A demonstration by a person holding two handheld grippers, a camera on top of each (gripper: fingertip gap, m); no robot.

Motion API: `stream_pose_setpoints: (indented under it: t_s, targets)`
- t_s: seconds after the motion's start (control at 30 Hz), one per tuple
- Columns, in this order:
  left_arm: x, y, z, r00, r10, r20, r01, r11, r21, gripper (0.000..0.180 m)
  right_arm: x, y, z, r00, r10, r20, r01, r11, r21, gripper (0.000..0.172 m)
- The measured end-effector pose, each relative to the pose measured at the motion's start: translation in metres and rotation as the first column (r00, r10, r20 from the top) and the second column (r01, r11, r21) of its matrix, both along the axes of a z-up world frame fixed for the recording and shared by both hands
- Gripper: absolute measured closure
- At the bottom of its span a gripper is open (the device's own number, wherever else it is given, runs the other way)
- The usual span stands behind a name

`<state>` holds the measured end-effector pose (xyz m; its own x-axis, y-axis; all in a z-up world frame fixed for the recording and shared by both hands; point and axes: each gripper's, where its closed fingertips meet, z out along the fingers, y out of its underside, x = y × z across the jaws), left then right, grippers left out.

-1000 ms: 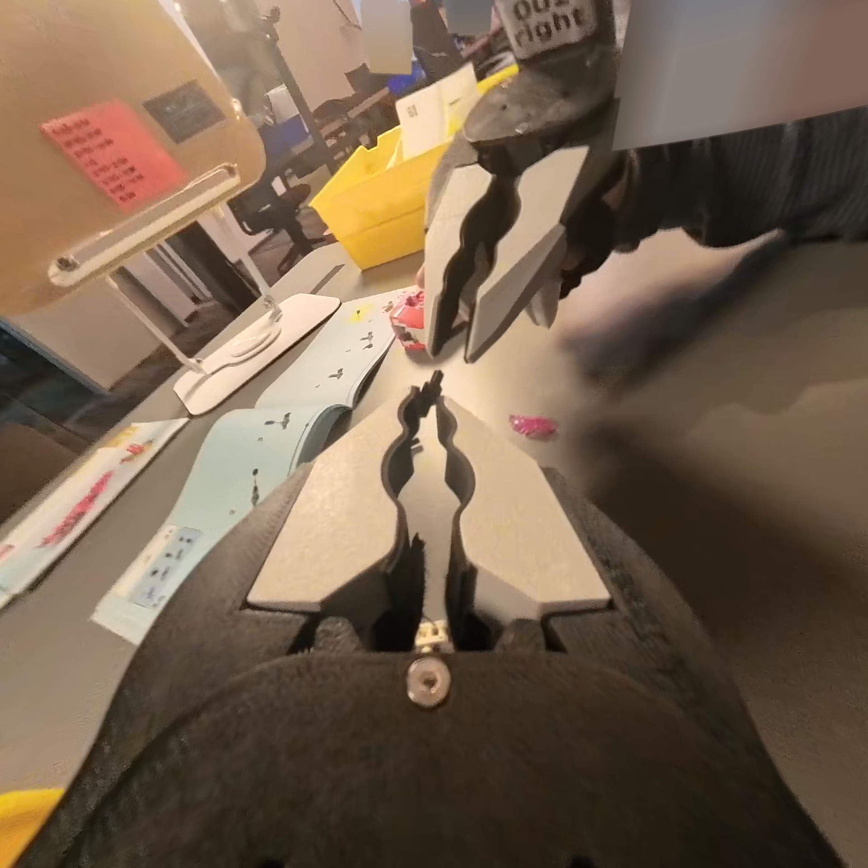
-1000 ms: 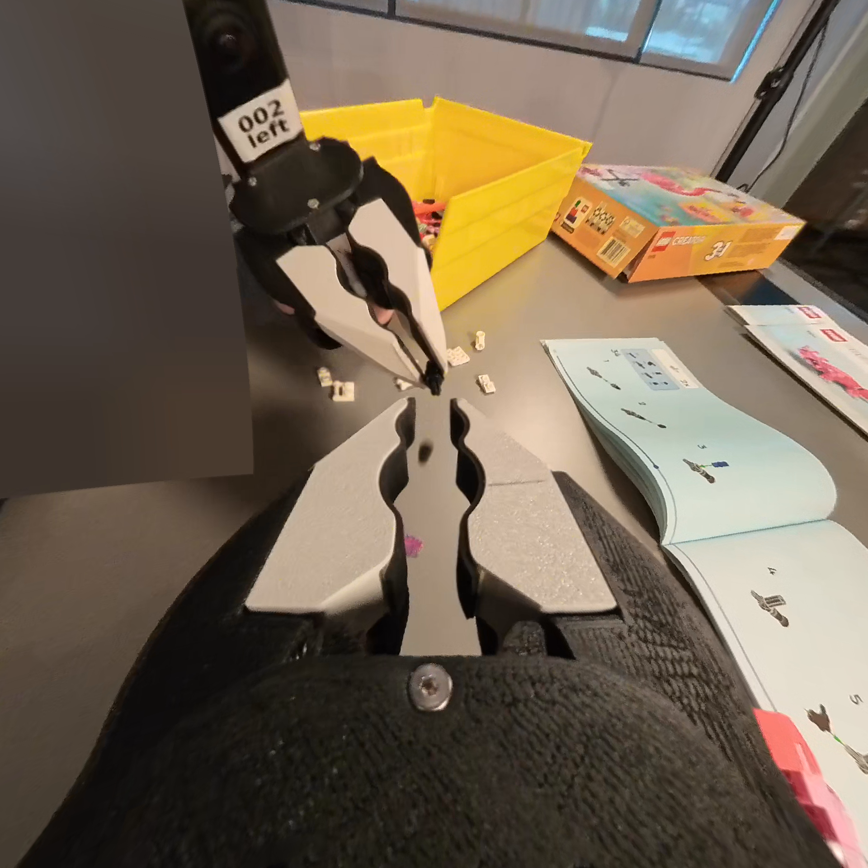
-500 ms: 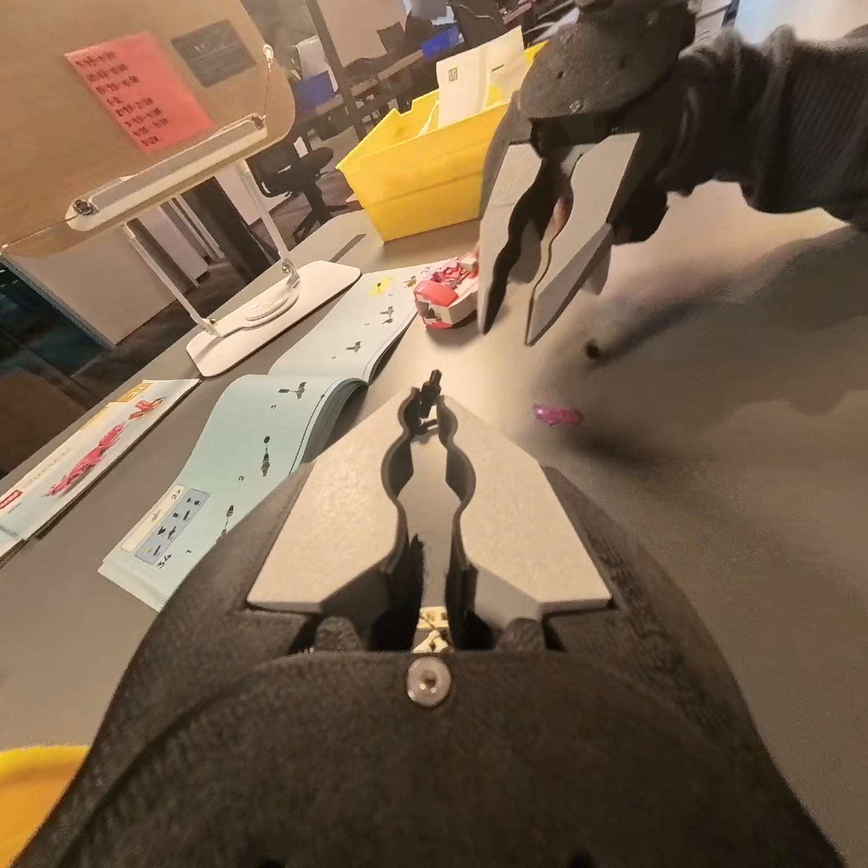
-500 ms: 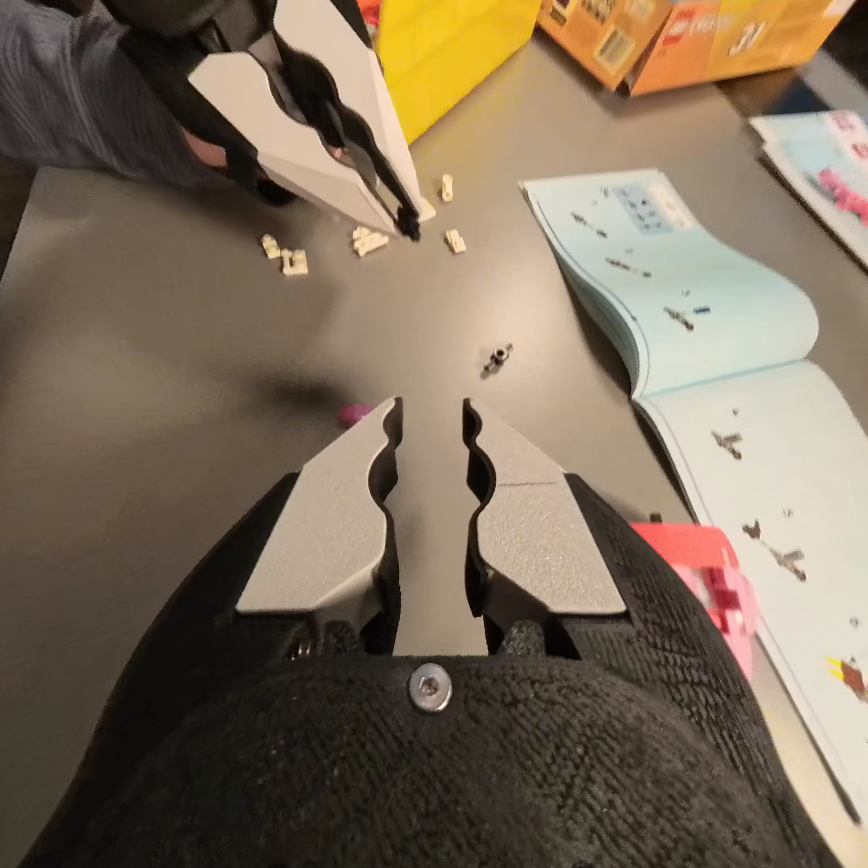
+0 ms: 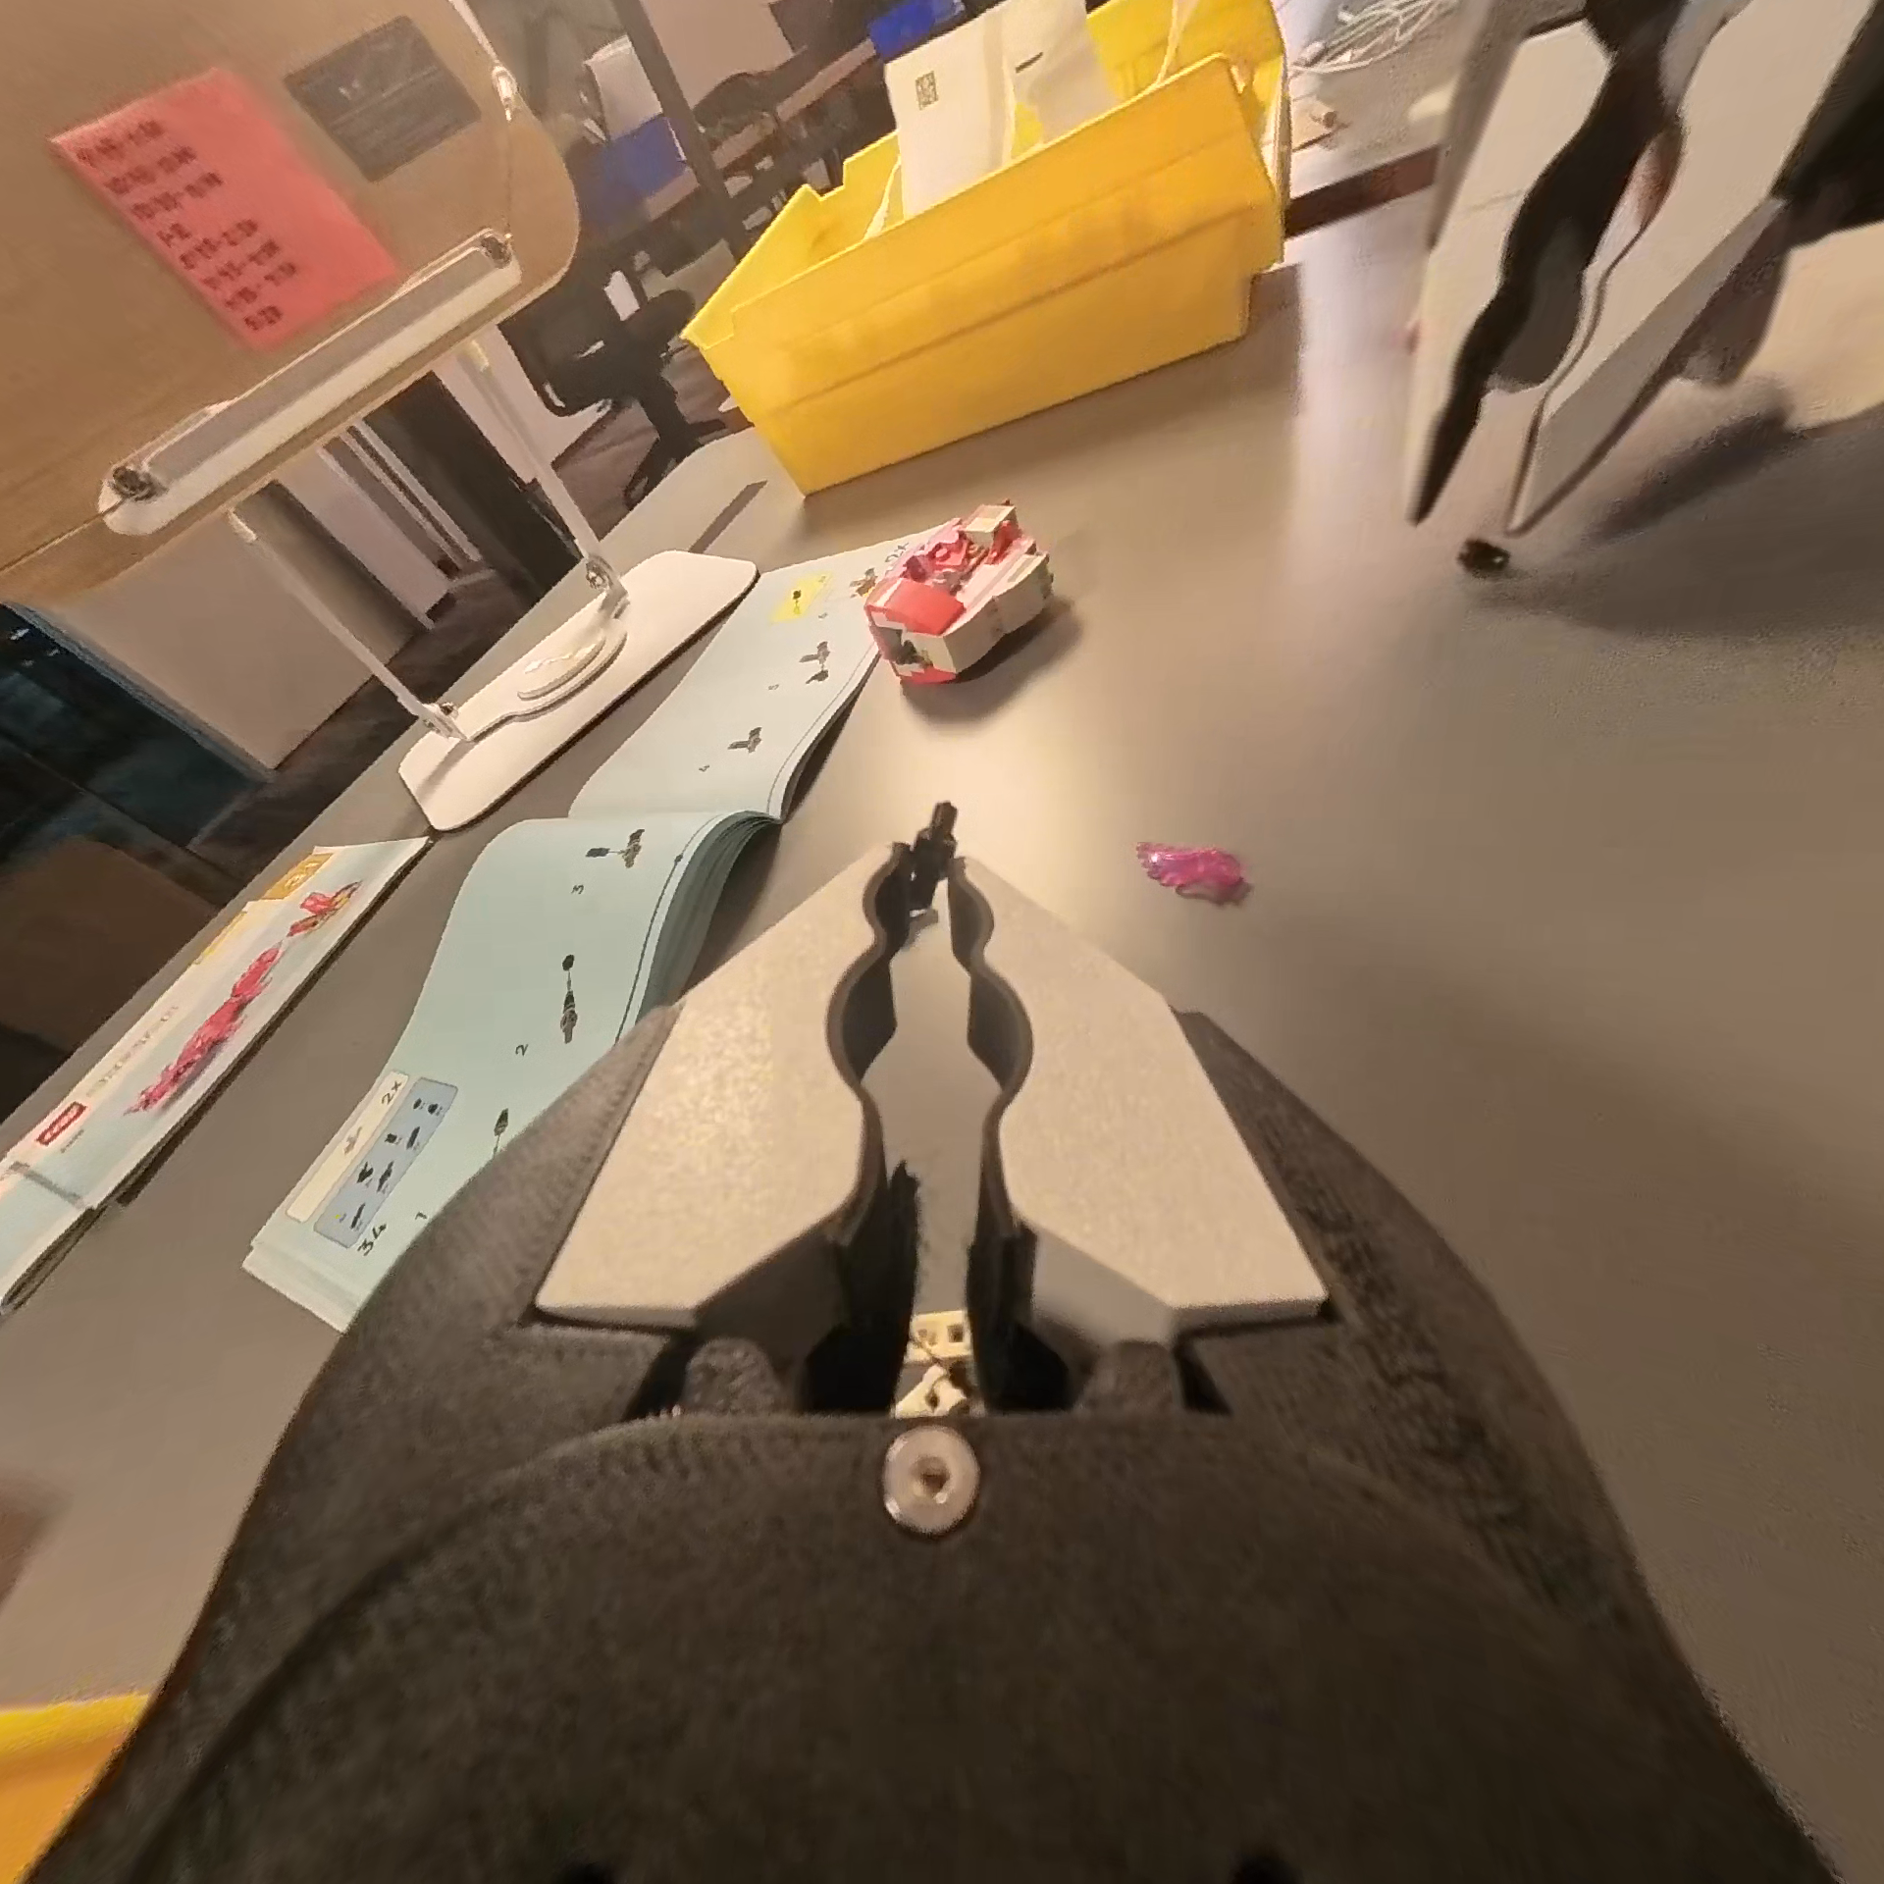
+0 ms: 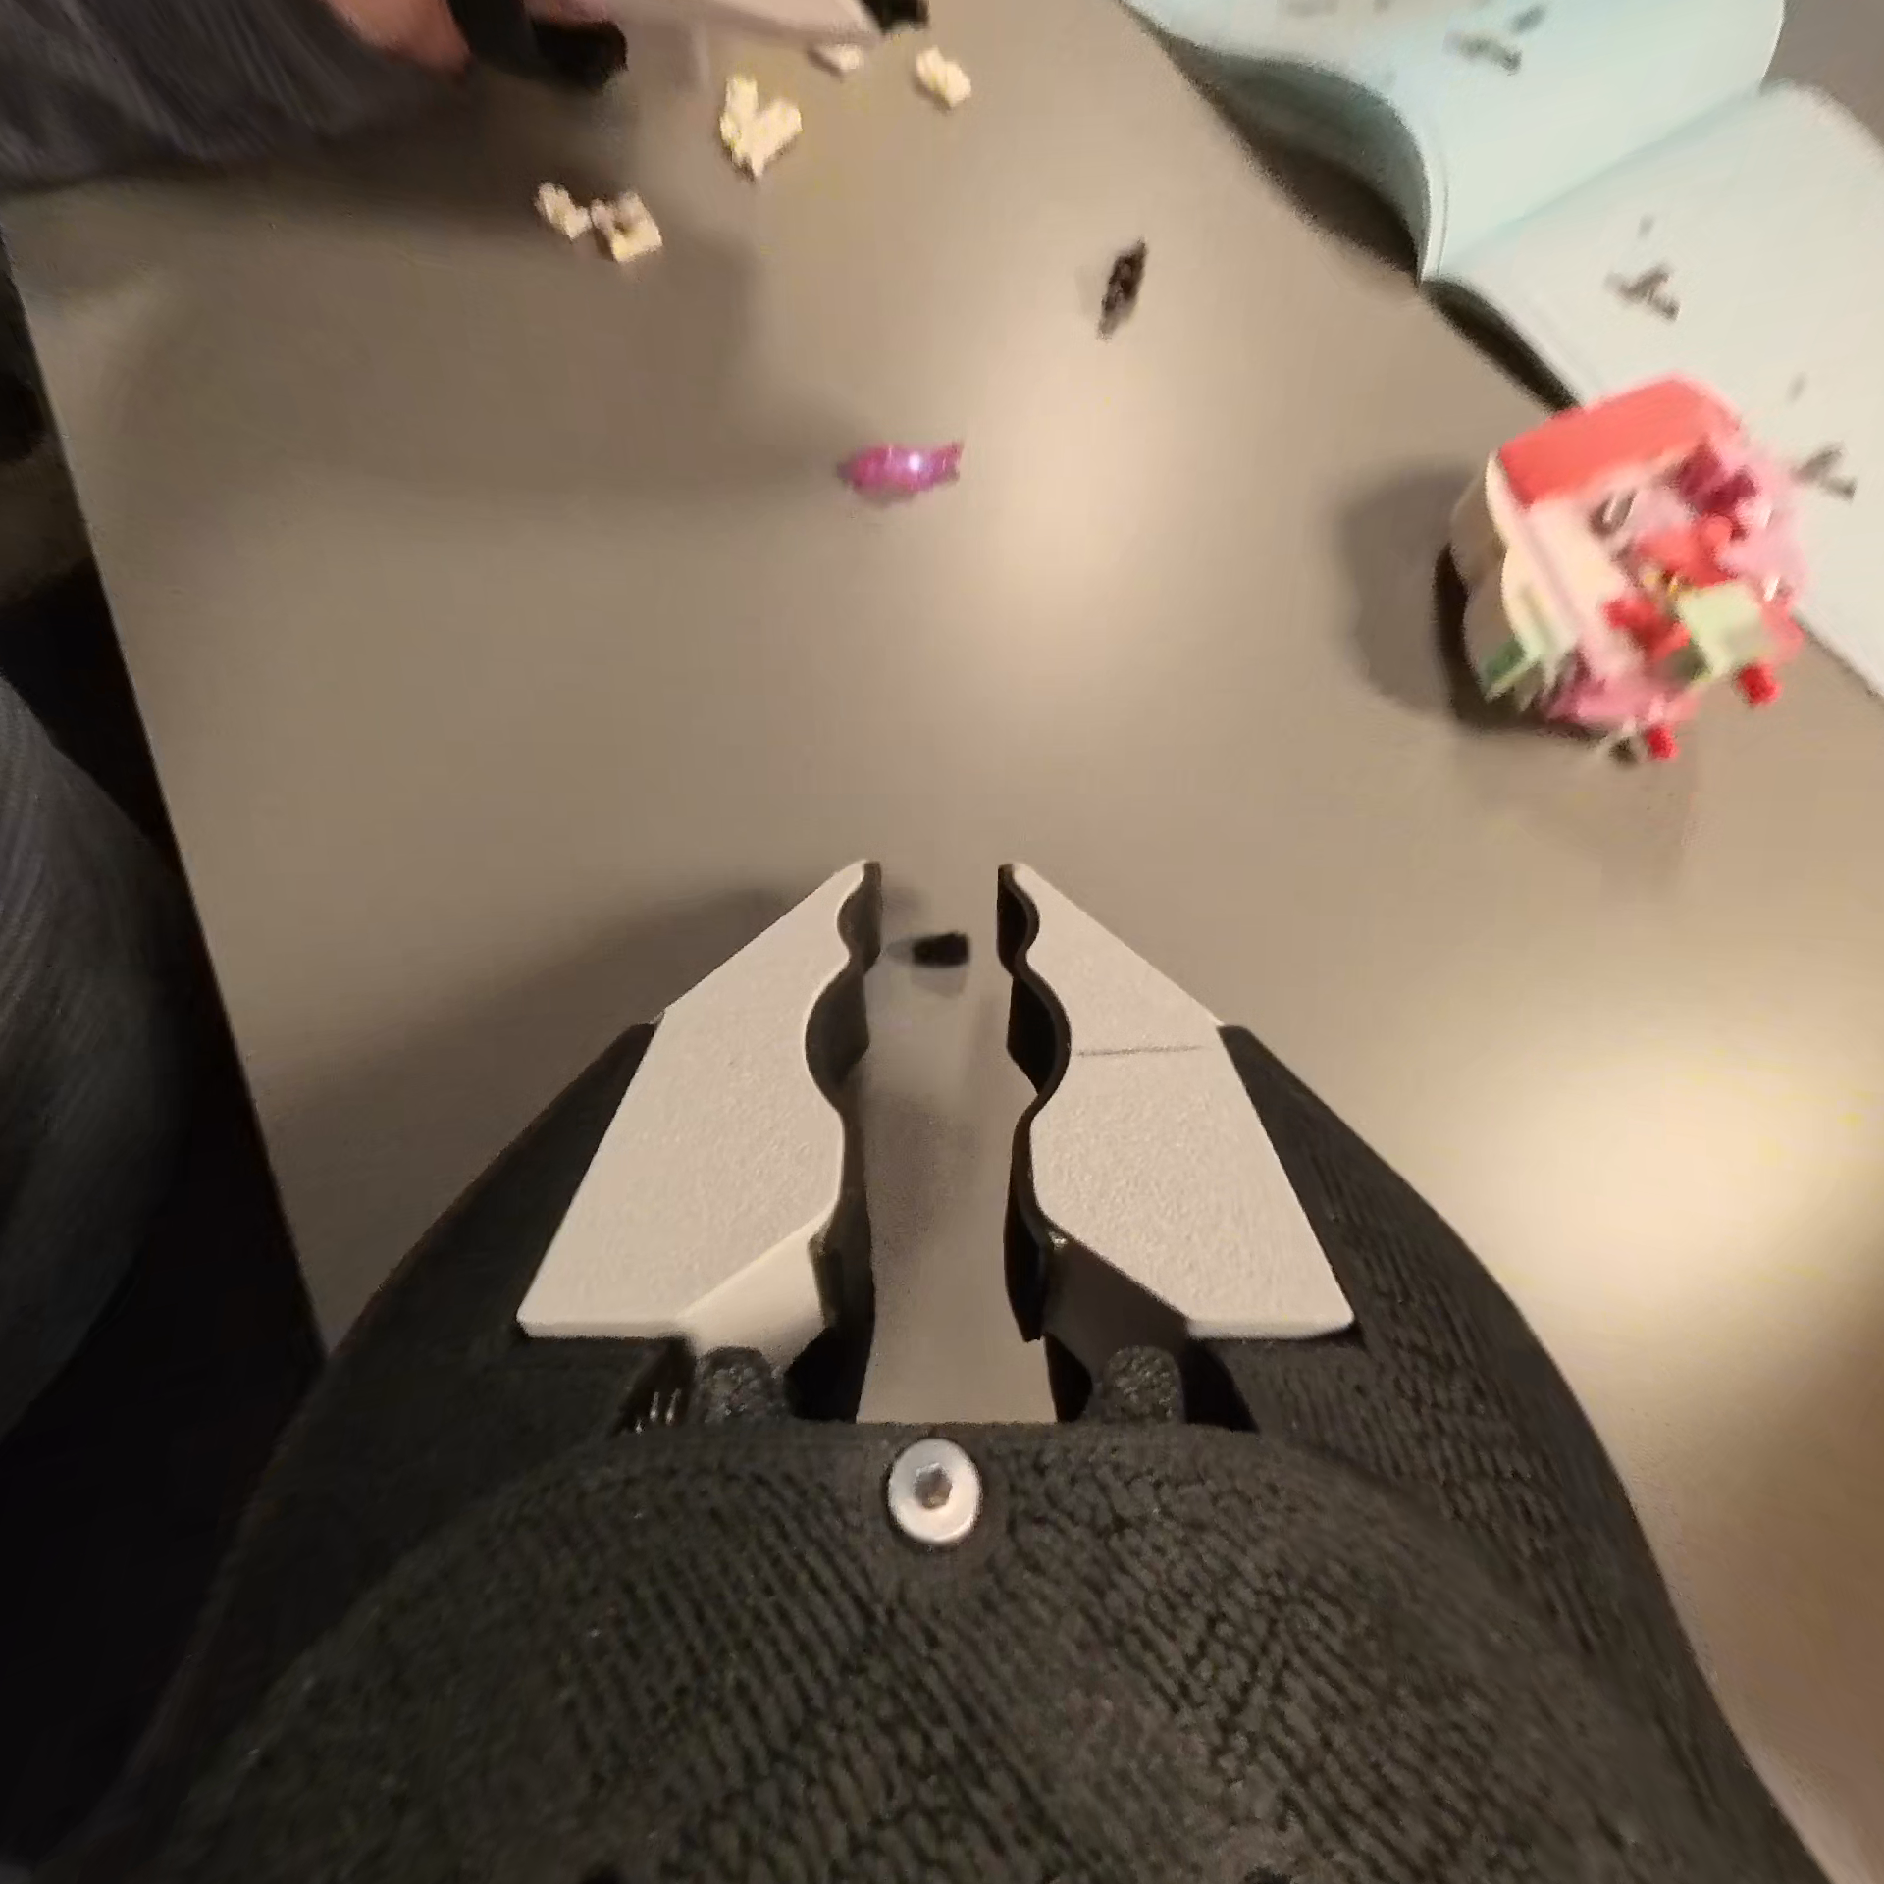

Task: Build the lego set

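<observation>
Black, slim peg-like piece (image 5: 936, 851) sticks out, pinched in left gripper (image 5: 926, 885).

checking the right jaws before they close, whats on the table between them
A small black piece lies on the grey table between the open jaws of the right gripper, apart from both fingertips. The table under the gripper body is covered.

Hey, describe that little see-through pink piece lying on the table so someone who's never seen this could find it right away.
Start at the open pale-blue instruction booklet on the grey table, then look right, past the tip of the left tool. The pink piece lies alone on bare tabletop there. Unlike the chunky red, pink and white brick model farther back, it is small, flat, translucent and magenta.
</observation>
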<state>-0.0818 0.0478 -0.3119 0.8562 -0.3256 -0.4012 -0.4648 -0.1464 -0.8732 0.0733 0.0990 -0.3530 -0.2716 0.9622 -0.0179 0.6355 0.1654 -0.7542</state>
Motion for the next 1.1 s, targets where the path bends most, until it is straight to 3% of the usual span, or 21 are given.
stream_pose_setpoints:
  t_s: [0.2, 0.47, 1.1]
  targets:
    - [0.004, 0.0, -0.004, 0.999, -0.01, -0.046, 0.01, 1.0, -0.008, 0.174, 0.024, -0.009, -0.008, 0.999, -0.033, 0.042, 0.035, 0.998, -0.047, 0.156]
    - [0.003, 0.001, -0.004, 0.999, -0.007, -0.044, 0.007, 1.0, -0.011, 0.174, 0.043, -0.011, -0.013, 0.994, -0.083, 0.078, 0.082, 0.996, 0.02, 0.156]
    - [0.006, 0.001, -0.007, 0.997, -0.017, -0.072, 0.016, 1.0, -0.021, 0.174, 0.046, -0.04, -0.014, 0.998, 0.006, 0.055, -0.002, 0.997, -0.083, 0.156]
